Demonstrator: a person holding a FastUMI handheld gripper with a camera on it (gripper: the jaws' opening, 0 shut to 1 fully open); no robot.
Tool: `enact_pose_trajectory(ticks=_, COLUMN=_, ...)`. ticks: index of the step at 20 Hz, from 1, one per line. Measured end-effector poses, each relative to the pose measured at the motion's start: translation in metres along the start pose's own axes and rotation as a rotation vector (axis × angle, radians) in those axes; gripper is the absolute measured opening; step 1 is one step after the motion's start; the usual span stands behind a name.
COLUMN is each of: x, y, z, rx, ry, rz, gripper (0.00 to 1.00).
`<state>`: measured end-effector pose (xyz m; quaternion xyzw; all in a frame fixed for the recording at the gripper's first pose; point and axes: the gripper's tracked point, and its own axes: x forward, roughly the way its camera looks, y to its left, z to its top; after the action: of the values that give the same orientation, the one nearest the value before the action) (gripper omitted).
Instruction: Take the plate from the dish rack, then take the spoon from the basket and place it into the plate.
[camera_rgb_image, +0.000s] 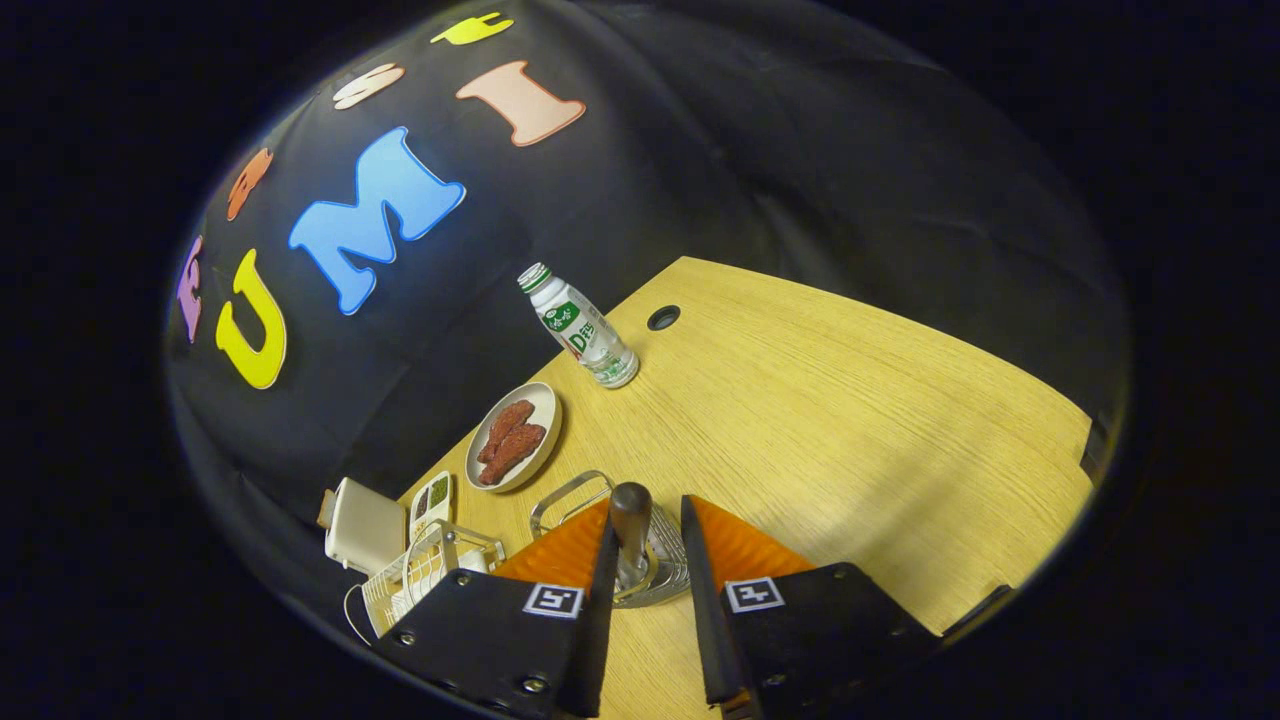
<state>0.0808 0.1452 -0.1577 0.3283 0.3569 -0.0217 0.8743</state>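
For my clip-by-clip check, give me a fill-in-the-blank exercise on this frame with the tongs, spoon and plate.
1. The spoon stands in the wire ____, between the fingers of the tongs.
2. The tongs are ____, not pressing the spoon.
3. The plate of reddish-brown food lies on the wooden ____.
4. Beyond the plate stands a capped ____, near a round hole.
Missing words: basket; open; table; bottle.

A bottle (580, 326) stands beyond a dish (515, 437) (brown food) — wooden table (850, 420).
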Motion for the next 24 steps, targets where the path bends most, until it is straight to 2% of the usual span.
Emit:
enact_pose_trajectory(ticks=1, x=0.002, y=0.003, z=0.0, rx=0.012, ry=-0.003, rz=0.012, gripper=0.37)
enact_pose_trajectory(ticks=2, x=0.004, y=0.008, z=0.0, rx=0.018, ry=0.001, rz=0.012, gripper=0.13)
enact_pose_trajectory(ticks=5, x=0.004, y=0.011, z=0.005, rx=-0.033, ry=-0.01, rz=-0.005, gripper=0.12)
enact_pose_trajectory(ticks=6, x=0.003, y=0.013, z=0.009, rx=-0.049, ry=-0.016, rz=-0.005, gripper=0.03)
enact_pose_trajectory(ticks=12, x=-0.018, y=0.026, z=0.033, rx=-0.111, ry=-0.059, rz=0.016, gripper=0.03)
enact_pose_trajectory(ticks=18, x=-0.069, y=0.055, z=0.071, rx=-0.21, ry=-0.139, rz=0.067, gripper=0.03)
enact_pose_trajectory(ticks=21, x=-0.097, y=0.076, z=0.072, rx=-0.246, ry=-0.147, rz=0.109, gripper=0.03)
enact_pose_trajectory(ticks=24, x=-0.122, y=0.099, z=0.054, rx=-0.272, ry=-0.126, rz=0.158, gripper=0.03)
